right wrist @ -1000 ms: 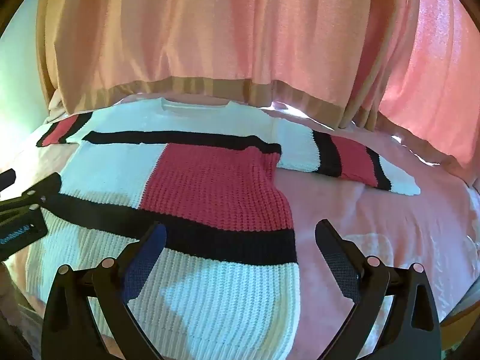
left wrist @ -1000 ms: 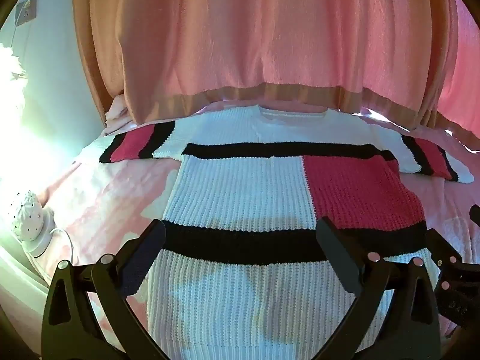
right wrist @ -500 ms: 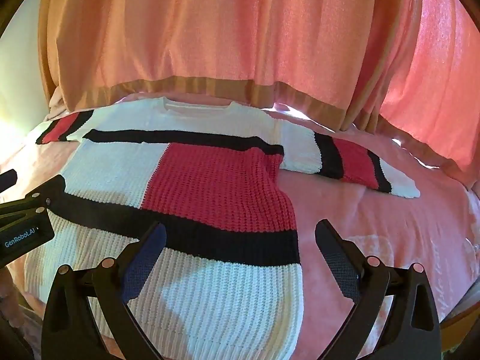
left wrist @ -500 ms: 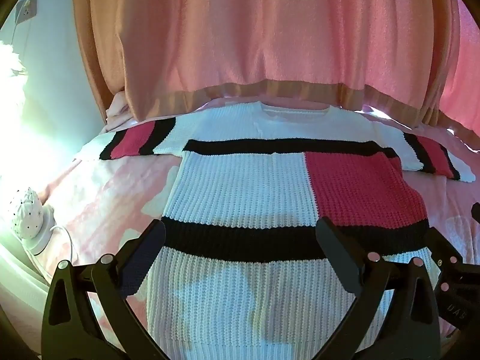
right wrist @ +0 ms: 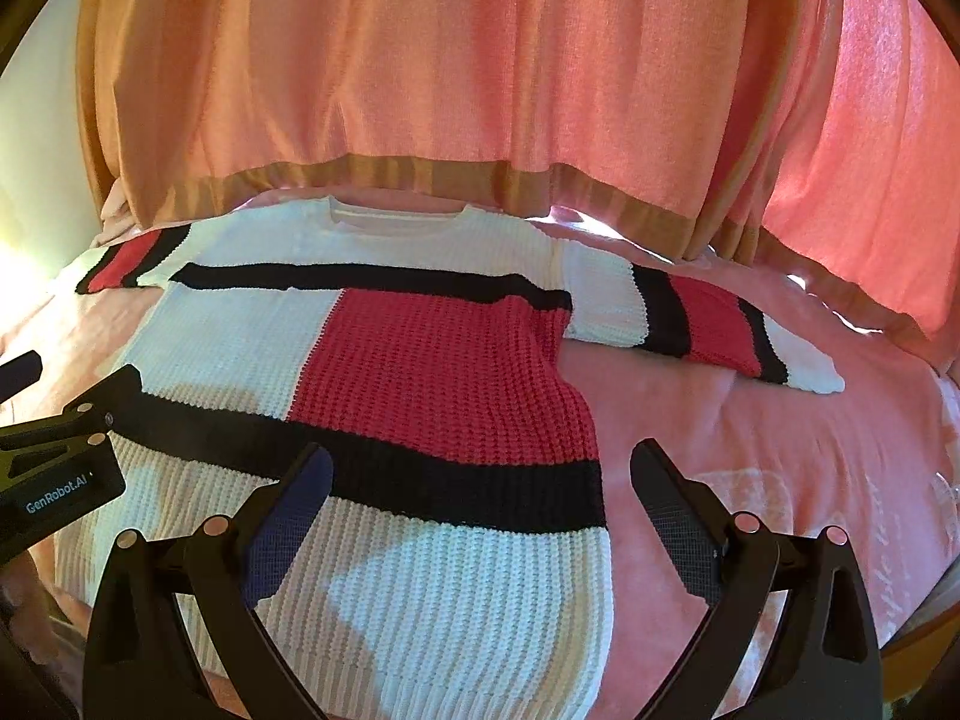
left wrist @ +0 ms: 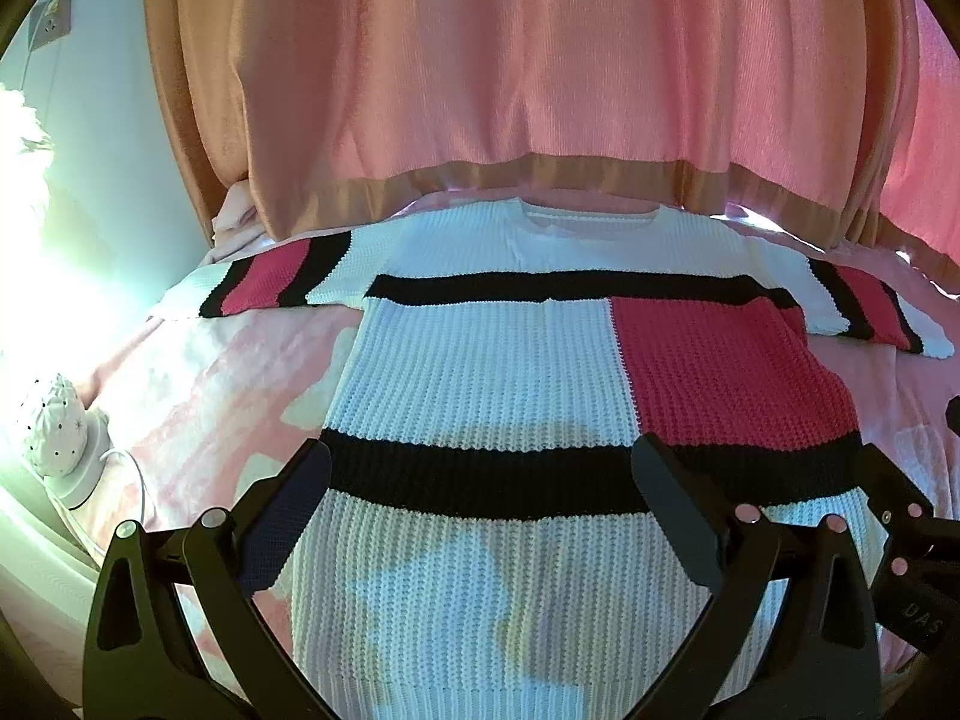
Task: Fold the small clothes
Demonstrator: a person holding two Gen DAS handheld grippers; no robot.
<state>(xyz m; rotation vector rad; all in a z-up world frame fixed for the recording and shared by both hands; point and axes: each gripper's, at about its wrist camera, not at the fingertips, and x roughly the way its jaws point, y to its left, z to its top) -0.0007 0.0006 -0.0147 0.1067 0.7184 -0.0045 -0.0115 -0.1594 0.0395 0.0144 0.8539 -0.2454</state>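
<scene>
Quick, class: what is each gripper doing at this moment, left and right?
Left gripper: open, holding nothing, above the white, black and red knitted sweater.
Right gripper: open, holding nothing, above the sweater's right edge.

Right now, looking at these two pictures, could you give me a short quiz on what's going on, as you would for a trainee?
1. True or false: the sweater lies flat on the bed with both sleeves spread out.
2. Which does the left hand-held gripper hold? A) a sleeve B) the hem C) nothing
3. Fill in: seen from the right hand-held gripper, the big red panel sits between two ____ bands.

Key: 1 true. 2 C; both grippers hang open above the sweater's lower part. 3 black.
</scene>
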